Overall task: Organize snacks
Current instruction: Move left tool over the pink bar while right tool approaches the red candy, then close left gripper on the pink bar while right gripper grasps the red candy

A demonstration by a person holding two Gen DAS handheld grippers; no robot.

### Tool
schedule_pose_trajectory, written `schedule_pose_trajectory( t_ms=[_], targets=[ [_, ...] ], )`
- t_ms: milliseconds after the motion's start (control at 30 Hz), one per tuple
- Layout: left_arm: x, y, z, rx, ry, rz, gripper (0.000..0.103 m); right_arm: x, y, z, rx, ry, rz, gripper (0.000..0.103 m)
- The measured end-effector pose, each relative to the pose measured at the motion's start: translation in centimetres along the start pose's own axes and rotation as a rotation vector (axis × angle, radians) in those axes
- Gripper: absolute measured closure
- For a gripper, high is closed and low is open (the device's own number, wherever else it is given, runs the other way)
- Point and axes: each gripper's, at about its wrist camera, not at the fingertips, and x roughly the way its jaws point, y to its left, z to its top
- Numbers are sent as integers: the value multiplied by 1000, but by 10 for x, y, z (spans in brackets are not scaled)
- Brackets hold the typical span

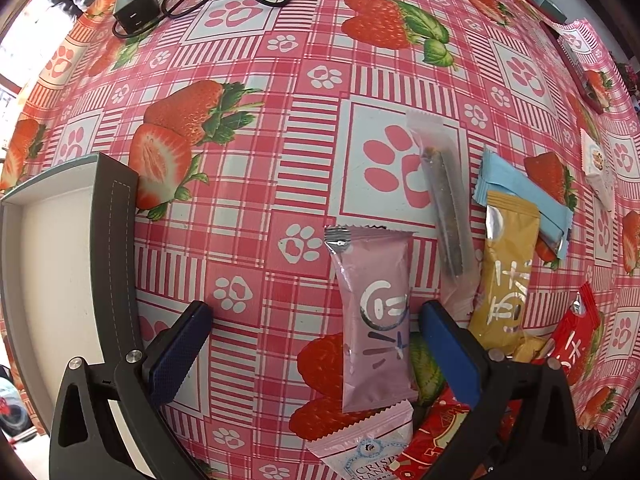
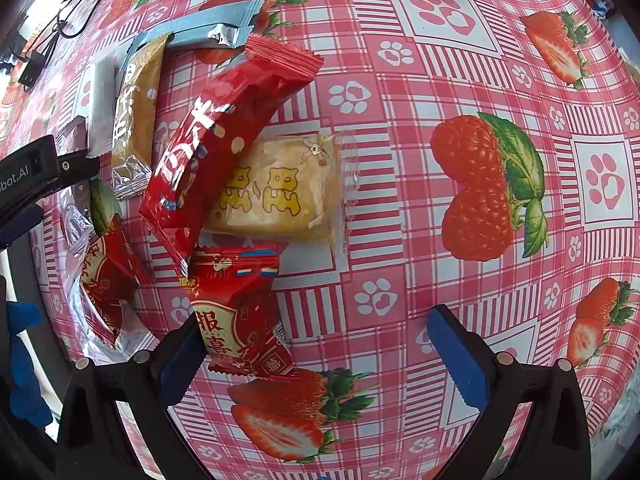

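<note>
Left wrist view: white shallow box with dark stitched rim [image 1: 116,216] at far left on strawberry-and-paw-print pink tabletop [image 1: 248,168]. Left gripper [image 1: 316,344] spread wide, grasping nothing, straddling lower part of pink foil snack sachet [image 1: 374,320], pads not touching it. Just right: clear sleeve with dark stick snack [image 1: 442,204], gold sachet [image 1: 506,276] overlapping light-blue wrapper [image 1: 520,196], red packet [image 1: 576,336] at the edge. Black charger with coiled cable [image 1: 134,14] far back.

Right wrist view: long red wrapper [image 2: 224,140] lying across clear-wrapped yellow pastry [image 2: 280,188]. Small red packet with gold characters [image 2: 240,312] touching left pad of right gripper [image 2: 320,356], also released wide, nothing clamped.
</note>
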Motion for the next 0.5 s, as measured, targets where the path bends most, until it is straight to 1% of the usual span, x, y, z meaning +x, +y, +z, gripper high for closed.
schedule_pose_trajectory(
  t_ms=[133,367,433,500],
  targets=[
    [1,-3,7,5,32,2,0,0,0,0,0,-1,0,0],
    [0,-14,14,36,39,7,0,0,0,0,-2,3,0,0],
    [-1,-19,14,55,45,14,0,0,1,2,-6,12,0,0],
    [-1,-31,9,95,57,24,0,1,1,7,-12,39,-1,0]
  ],
)
